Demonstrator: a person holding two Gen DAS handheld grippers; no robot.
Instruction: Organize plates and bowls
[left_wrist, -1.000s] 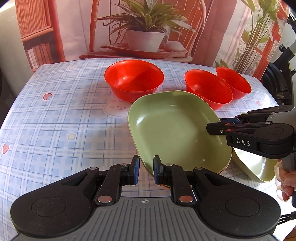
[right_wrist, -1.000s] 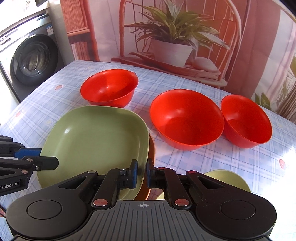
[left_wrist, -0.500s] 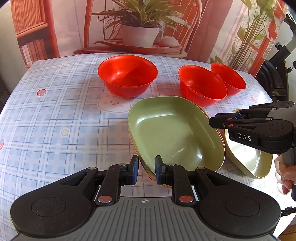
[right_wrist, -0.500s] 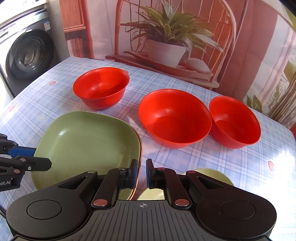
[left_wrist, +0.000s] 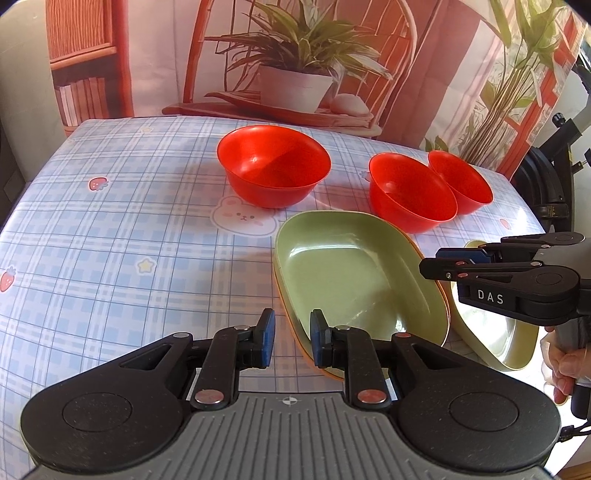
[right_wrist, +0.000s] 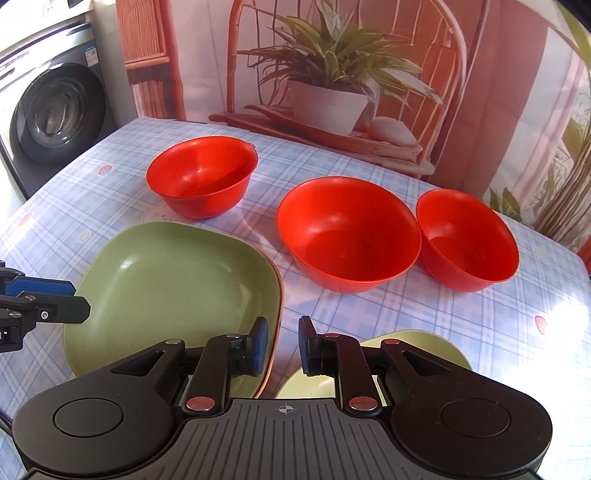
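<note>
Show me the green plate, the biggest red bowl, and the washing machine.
green plate (right_wrist: 173, 280), right wrist view, inner floor
biggest red bowl (right_wrist: 347, 240), right wrist view, inside wall
washing machine (right_wrist: 55, 114), right wrist view, door glass

1. A table (left_wrist: 110, 236) wore a blue plaid cloth with small cartoon prints.
2. Behind it hung a backdrop (right_wrist: 332, 74) printed with a potted plant.
3. A washer (right_wrist: 51, 110) stood at the left.
4. Sunlight glared on the cloth.

Blue plaid tablecloth (left_wrist: 110, 240) w/ strawberry, star & bunny prints fills mid-frame. Printed backdrop (right_wrist: 332, 74) w/ potted plant across top. Washing machine (right_wrist: 51, 114) upper left, right-wrist view.
</note>
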